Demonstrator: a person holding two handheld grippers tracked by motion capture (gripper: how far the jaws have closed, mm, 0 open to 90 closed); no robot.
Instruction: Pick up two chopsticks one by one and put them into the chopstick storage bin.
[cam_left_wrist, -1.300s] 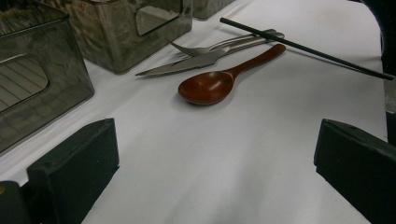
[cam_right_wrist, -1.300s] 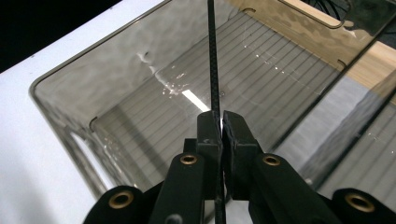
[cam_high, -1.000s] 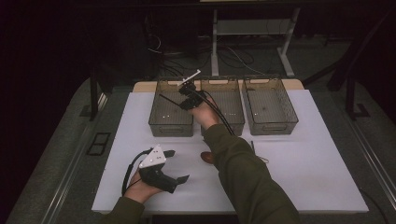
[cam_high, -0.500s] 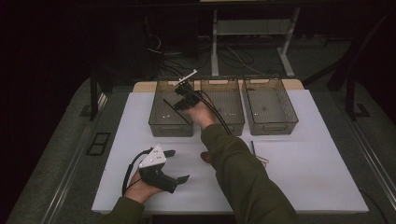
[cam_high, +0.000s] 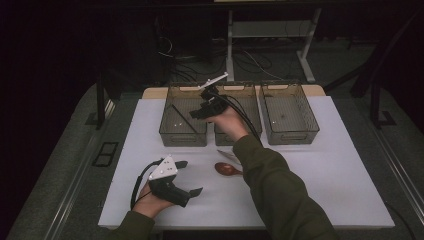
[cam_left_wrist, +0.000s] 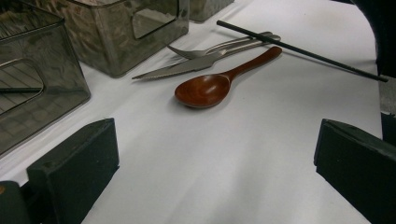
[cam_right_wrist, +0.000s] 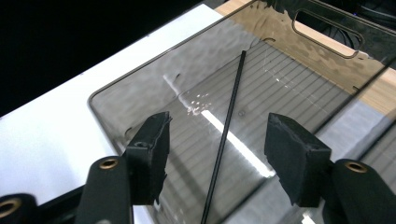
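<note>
Lab; cables (cam_high: 250, 60) behind table (cam_high: 345, 165)

The right gripper (cam_high: 196, 113) has drawn back a little from over the left bin (cam_high: 183, 116), lifting slightly toward the person. Its jaws have just been opening and now stand apart with nothing pressed between them. The black chopstick (cam_right_wrist: 225, 135) it carried a second ago lies loose on that bin's floor, slanting across it.

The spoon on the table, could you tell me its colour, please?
Reddish-brown wood; the spoon shows best in the left gripper view.
</note>
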